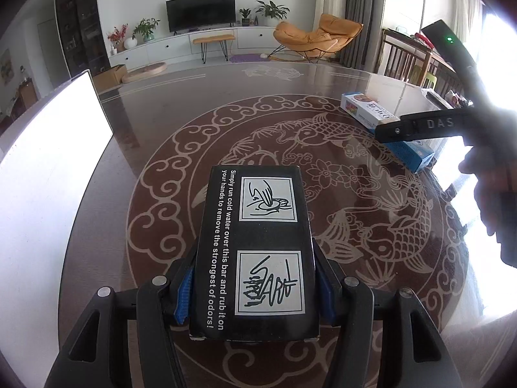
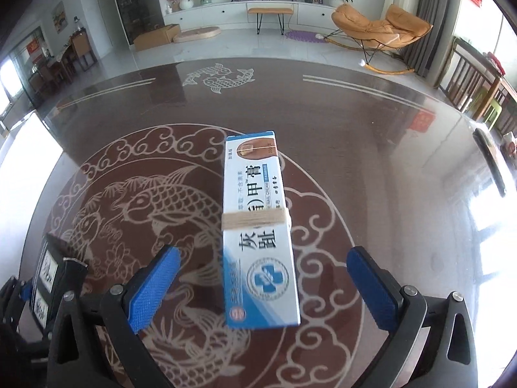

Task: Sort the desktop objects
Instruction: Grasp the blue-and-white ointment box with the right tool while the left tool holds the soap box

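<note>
My left gripper (image 1: pixel 255 287) is shut on a black box (image 1: pixel 255 242) with white instruction pictures, its blue pads pressing both long sides. It also shows at the lower left of the right wrist view (image 2: pixel 45 278). A white and blue cream box (image 2: pixel 258 226) with a twine band lies on the dark fish-patterned table (image 2: pixel 371 148). My right gripper (image 2: pixel 263 291) is open, its blue pads (image 2: pixel 152 287) apart on either side of the box's near end. In the left wrist view the cream box (image 1: pixel 407 148) lies at the right, partly behind the right gripper's body.
A bright white panel (image 1: pixel 48 174) stands at the table's left edge. A dark remote-like object (image 2: pixel 491 165) lies near the right edge. Wooden chairs (image 2: pixel 468 80) stand beyond the table on the right.
</note>
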`<state>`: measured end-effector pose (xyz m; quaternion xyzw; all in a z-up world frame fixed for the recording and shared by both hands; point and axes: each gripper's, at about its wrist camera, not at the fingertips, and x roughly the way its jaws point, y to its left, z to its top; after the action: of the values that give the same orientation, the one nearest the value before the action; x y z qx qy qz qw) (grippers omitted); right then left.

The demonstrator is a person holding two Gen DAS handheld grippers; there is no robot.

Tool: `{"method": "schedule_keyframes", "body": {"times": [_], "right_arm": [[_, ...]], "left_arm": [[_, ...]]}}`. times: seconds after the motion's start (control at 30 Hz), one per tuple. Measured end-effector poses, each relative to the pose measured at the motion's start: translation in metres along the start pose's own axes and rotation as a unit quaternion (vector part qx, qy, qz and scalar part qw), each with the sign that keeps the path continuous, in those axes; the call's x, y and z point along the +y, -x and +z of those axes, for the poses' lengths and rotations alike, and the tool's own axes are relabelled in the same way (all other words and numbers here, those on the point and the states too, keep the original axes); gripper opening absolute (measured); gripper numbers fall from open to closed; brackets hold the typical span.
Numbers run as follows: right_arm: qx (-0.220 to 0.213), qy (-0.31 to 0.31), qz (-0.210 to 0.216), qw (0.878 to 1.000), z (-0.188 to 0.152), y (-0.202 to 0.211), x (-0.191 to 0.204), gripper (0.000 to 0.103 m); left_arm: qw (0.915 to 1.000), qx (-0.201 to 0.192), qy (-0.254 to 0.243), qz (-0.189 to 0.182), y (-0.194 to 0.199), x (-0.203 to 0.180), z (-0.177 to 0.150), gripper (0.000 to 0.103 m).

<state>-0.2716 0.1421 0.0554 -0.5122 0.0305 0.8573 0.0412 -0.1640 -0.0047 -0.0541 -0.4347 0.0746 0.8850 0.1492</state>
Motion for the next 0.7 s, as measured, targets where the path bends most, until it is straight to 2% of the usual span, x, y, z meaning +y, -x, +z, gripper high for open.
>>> {"method": "schedule_keyframes", "body": {"times": [0.1,0.27,0.3,0.33,0.37,0.5,0.7], "right_arm": [[0.018,-0.020,0.001,1.000,0.008,-0.015,0.001,0.102],[0.014,0.006,-0.005,1.000,0.013,-0.020,0.008,0.083],[0.010,0.009,-0.005,1.000,0.014,-0.019,0.009,0.071],[0.007,0.010,-0.004,1.000,0.013,-0.016,0.010,0.054],[0.004,0.010,-0.004,1.000,0.011,-0.013,0.010,0.044],[0.000,0.011,0.004,1.000,-0.014,0.001,0.010,0.045],[-0.032,0.040,0.011,0.999,-0.100,0.043,0.023,0.045]], "left_arm": [[1.0000,0.000,0.000,0.000,0.000,0.000,0.000,0.059],[1.0000,0.000,-0.001,0.001,0.001,-0.001,0.000,0.059],[1.0000,0.000,-0.001,0.001,0.001,-0.001,0.000,0.059],[1.0000,0.000,-0.001,0.001,0.001,-0.001,0.000,0.059],[1.0000,0.000,-0.001,0.001,0.001,-0.002,0.000,0.059],[1.0000,0.000,-0.001,0.001,0.001,-0.002,0.000,0.059],[1.0000,0.000,-0.003,0.000,0.003,-0.002,-0.003,0.059]]}}
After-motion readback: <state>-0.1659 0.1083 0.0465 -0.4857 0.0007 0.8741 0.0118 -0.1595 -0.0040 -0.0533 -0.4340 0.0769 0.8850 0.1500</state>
